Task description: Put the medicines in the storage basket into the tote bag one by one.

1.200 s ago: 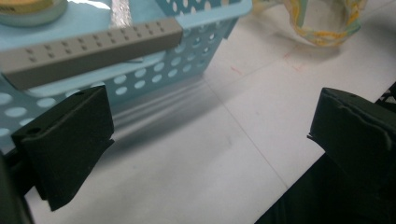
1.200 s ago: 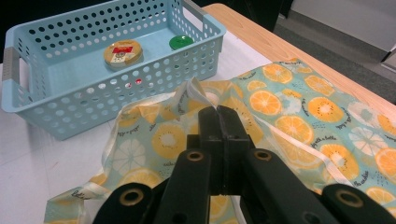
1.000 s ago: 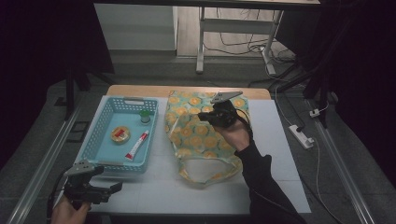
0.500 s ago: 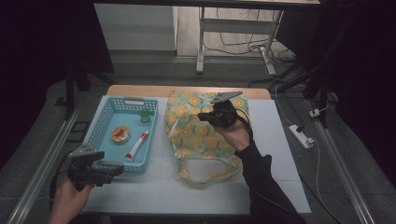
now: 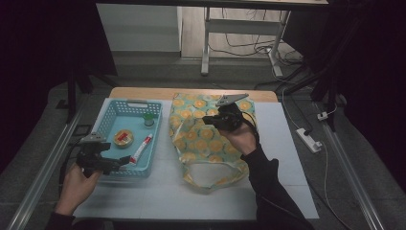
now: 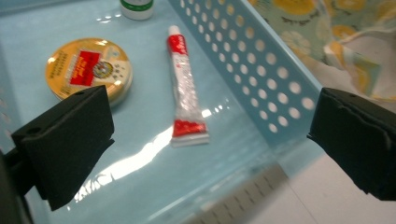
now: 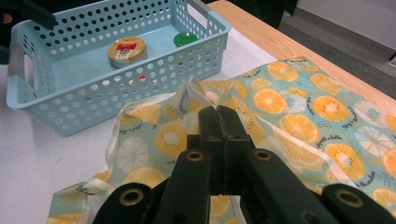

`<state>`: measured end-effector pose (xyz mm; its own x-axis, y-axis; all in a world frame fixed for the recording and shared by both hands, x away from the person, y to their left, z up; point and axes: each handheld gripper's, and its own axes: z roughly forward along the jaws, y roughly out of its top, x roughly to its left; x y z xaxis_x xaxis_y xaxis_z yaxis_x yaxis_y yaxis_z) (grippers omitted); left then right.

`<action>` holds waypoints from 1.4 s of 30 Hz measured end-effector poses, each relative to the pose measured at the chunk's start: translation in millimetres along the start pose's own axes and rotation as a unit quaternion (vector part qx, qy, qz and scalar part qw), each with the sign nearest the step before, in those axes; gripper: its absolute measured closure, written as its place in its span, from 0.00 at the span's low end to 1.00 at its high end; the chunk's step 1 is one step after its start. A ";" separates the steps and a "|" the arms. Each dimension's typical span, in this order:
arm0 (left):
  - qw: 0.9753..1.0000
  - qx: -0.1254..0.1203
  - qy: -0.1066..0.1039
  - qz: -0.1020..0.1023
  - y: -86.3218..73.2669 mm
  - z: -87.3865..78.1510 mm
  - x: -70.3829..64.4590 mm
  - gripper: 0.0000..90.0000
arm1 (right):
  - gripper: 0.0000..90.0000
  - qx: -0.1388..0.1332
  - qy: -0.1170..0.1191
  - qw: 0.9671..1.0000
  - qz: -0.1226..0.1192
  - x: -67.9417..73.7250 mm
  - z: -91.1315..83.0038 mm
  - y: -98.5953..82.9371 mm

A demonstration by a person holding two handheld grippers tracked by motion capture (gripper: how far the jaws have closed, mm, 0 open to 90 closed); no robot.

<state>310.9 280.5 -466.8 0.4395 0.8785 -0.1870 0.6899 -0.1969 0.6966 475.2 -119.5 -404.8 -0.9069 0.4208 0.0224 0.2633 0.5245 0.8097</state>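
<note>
Left gripper [image 6: 205, 140], jaws wide apart, should dip over the red-and-white tube [image 6: 184, 88] in the blue perforated basket [image 6: 261, 70]; right gripper [image 7: 219, 122] pinches the citrus-print fabric bag [image 7: 299, 112] open

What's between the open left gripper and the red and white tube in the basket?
Nothing visible. The left gripper, jaws wide apart, is already over the basket's near wall, and the tube lies flat straight ahead; the round tin sits off to one side.

2 black hand-held grippers [image 5: 125, 160] [image 5: 208, 118], grey plates, dark sleeves [image 5: 270, 191].
</note>
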 end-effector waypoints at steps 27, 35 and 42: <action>0.999 0.046 0.021 -0.005 51.3 49.3 31.2 0.00 | 1.00 0.001 0.004 1.000 0.001 -2.8 0.6 -1.6; 0.995 0.085 0.051 -0.015 55.4 73.3 51.5 0.00 | 1.00 0.001 0.002 1.000 0.000 -2.3 0.2 -1.2; 0.990 0.114 0.074 -0.033 58.6 90.9 69.5 0.00 | 1.00 0.002 0.002 1.000 -0.001 -2.8 0.1 -1.2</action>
<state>434.3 290.4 -501.9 0.3112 0.9437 -0.1119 0.8342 -0.2149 0.5079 477.5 -121.3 -406.0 -0.9086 0.4171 0.0228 0.2628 0.5284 0.8073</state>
